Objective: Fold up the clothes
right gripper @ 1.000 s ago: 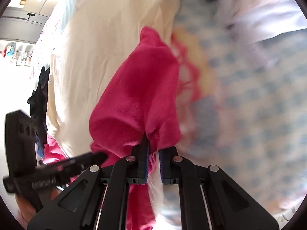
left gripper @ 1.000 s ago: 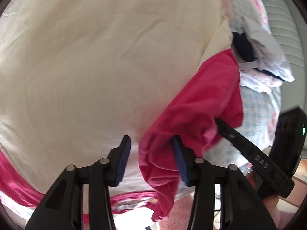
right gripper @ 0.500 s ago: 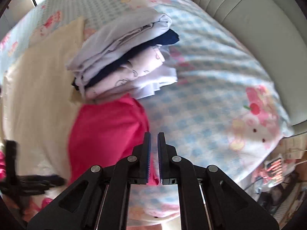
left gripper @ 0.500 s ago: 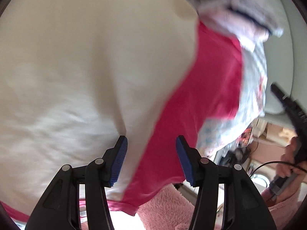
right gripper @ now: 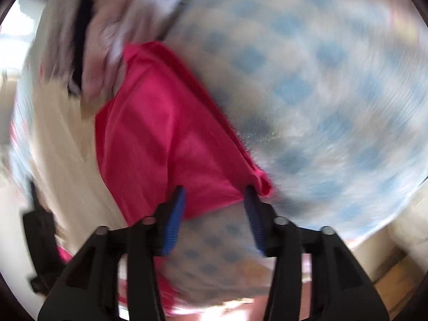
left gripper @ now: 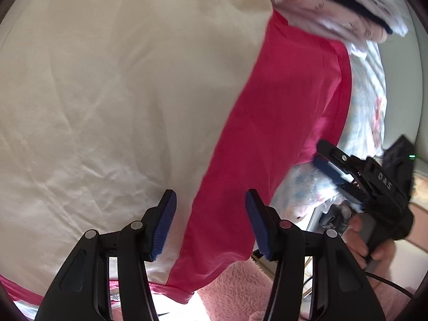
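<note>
Pink fabric, a bright garment (left gripper: 281,123), is lying spread flat on the bed, partly over a cream cloth (left gripper: 120,93) and partly over the blue-checked bedsheet (right gripper: 321,80). In the left wrist view the pink garment is running as a long band from the near edge of the bed up to a stack of folded clothes (left gripper: 334,8), whose lower layers are touching or just overlapping its far end. Its hemmed side is lying along the bedsheet on the right.

Left tongs (left gripper: 211,222) are hanging spread above the near part of the pink garment, where it meets the cream cloth; nothing is pinched between the blue pads, and whether they are touching the fabric cannot be told. Below them a fluffy pink sleeve (left gripper: 235,289) is showing at the edge of the picture.

Right tongs (right gripper: 215,211) are opening over the near corner of the pink garment. The corner is lying between the pads, with the curled hem just beside the right-hand pad, but the pads are not pressing on it. This view is blurred, so finer detail is lost. In the left wrist view the same tongs are appearing at the right, held by a hand (left gripper: 374,240), with their tips at the garment's right edge above the bedsheet.
</note>
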The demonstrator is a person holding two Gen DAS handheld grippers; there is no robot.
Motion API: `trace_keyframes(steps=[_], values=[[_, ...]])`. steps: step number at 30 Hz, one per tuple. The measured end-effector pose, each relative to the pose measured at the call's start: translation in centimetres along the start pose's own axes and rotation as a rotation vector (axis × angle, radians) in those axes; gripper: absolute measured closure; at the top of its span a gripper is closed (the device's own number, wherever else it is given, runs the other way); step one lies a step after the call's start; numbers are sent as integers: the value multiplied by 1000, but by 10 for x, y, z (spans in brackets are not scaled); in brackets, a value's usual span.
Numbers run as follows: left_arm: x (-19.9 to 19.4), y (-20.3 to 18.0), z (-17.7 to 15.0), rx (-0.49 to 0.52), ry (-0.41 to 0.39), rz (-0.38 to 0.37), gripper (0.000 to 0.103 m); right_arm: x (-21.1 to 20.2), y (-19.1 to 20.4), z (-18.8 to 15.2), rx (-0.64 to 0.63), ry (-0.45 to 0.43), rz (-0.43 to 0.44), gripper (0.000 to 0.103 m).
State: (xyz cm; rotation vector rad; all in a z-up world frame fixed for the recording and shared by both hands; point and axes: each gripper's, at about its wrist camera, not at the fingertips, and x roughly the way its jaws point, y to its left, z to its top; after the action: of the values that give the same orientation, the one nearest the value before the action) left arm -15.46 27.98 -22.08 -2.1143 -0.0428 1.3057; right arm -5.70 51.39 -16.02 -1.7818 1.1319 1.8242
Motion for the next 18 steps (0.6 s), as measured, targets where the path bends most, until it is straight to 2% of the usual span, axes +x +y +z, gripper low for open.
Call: trace_keyframes(steps=[2, 4, 6, 9, 13, 14, 15, 16, 18], values=[[-3, 1, 2, -4, 3, 27, 48, 8, -4, -2, 60, 36, -16, 40], [-6, 3, 4, -7, 10, 36, 48, 3, -3, -11, 54, 19, -49, 40], [-8, 2, 5, -1, 15, 29, 48, 2, -5, -18, 53, 17, -41, 39], [-10, -1, 6, 16, 19, 28, 47, 10, -11, -18, 96, 37, -3, 38], [-8, -9, 3, 33, 24, 35, 47, 5, -8, 3, 153, -70, 99, 40], [-8, -8, 1, 31, 28, 34, 47, 4, -8, 8, 172, -90, 128, 51], [-8, -6, 0, 29, 31, 33, 47, 4, -7, 12, 180, -98, 150, 77], [-8, -6, -2, 29, 34, 36, 47, 2, -5, 15, 176, -104, 166, 90], [-9, -8, -2, 31, 36, 40, 47, -8, 3, 18, 126, -133, 135, 97]])
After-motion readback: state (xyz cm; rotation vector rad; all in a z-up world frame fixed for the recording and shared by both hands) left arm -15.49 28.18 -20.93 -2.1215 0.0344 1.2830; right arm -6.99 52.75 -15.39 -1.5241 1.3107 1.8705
